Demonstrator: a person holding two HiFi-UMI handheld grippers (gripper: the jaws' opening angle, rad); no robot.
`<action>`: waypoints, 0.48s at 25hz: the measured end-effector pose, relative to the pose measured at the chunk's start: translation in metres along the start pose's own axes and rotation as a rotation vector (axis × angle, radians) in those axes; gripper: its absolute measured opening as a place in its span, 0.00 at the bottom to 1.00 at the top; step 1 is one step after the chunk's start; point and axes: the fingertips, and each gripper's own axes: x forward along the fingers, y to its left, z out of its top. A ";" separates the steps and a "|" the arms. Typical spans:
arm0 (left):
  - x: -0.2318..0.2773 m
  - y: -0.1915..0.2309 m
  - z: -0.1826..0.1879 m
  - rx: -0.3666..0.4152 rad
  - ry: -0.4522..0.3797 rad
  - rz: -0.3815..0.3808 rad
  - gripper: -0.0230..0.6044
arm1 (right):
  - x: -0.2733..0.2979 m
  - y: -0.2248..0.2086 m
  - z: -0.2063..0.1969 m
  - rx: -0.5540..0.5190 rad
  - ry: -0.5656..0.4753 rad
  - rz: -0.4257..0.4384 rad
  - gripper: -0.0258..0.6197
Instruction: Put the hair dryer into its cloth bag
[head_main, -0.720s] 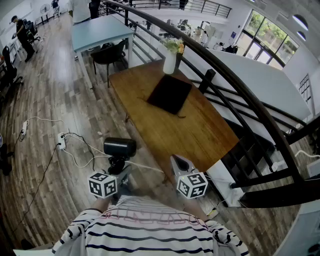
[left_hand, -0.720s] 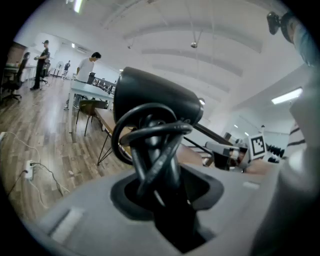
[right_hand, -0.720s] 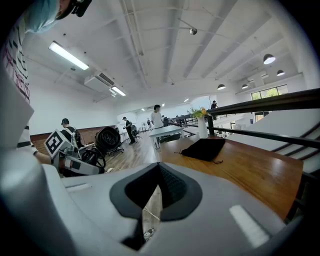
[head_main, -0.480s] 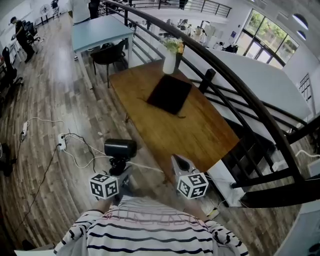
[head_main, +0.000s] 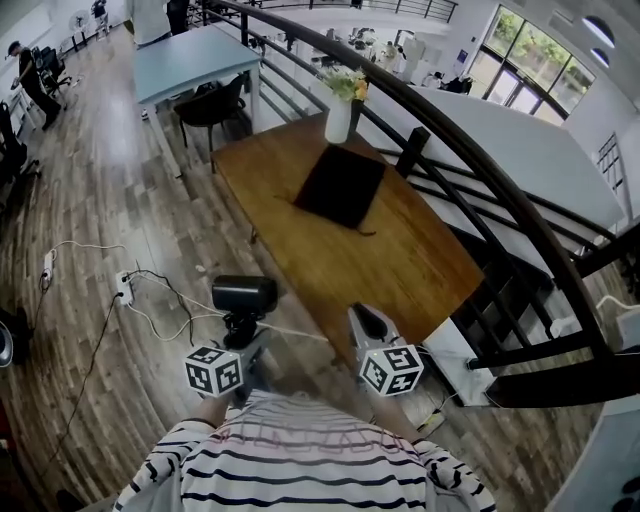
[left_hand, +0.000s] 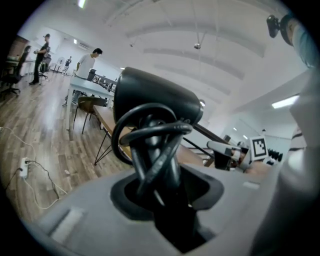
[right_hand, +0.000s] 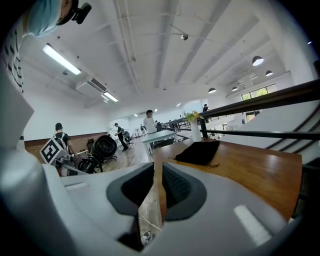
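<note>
Black hair dryer (head_main: 243, 293) is seen clamped by its handle in the left claw (head_main: 239, 326), the right claw (head_main: 365, 322) slightly parted and empty; the carry is judged under way, the cloth bag (head_main: 340, 187), well ahead on the table (head_main: 425, 262), next to be reached and opened.

The handle of the hair dryer (left_hand: 155, 107) sinks out of sight between the jaws of the left gripper (left_hand: 167, 200). The pads pressing on it are covered by the handle and the looped cord (left_hand: 150, 137), and no plug can be made out. In the head view the dryer's barrel hides that claw's fingertips. Well ahead of the right gripper (right_hand: 156, 175), the cloth bag (right_hand: 199, 151) lies too far off to tell whether its mouth is open. The vase (right_hand: 195, 131) beyond it is tiny. Both claw bodies blur close to their cameras. People (right_hand: 149, 125) far ahead are too small to make out.
</note>
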 end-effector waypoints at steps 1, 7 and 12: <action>0.004 0.007 0.005 0.001 0.003 -0.010 0.29 | 0.007 -0.001 0.003 0.000 -0.002 -0.010 0.12; 0.026 0.050 0.047 0.032 0.045 -0.071 0.29 | 0.065 -0.006 0.022 0.018 -0.012 -0.082 0.19; 0.035 0.115 0.099 0.049 0.066 -0.112 0.29 | 0.136 0.007 0.040 0.037 -0.025 -0.141 0.19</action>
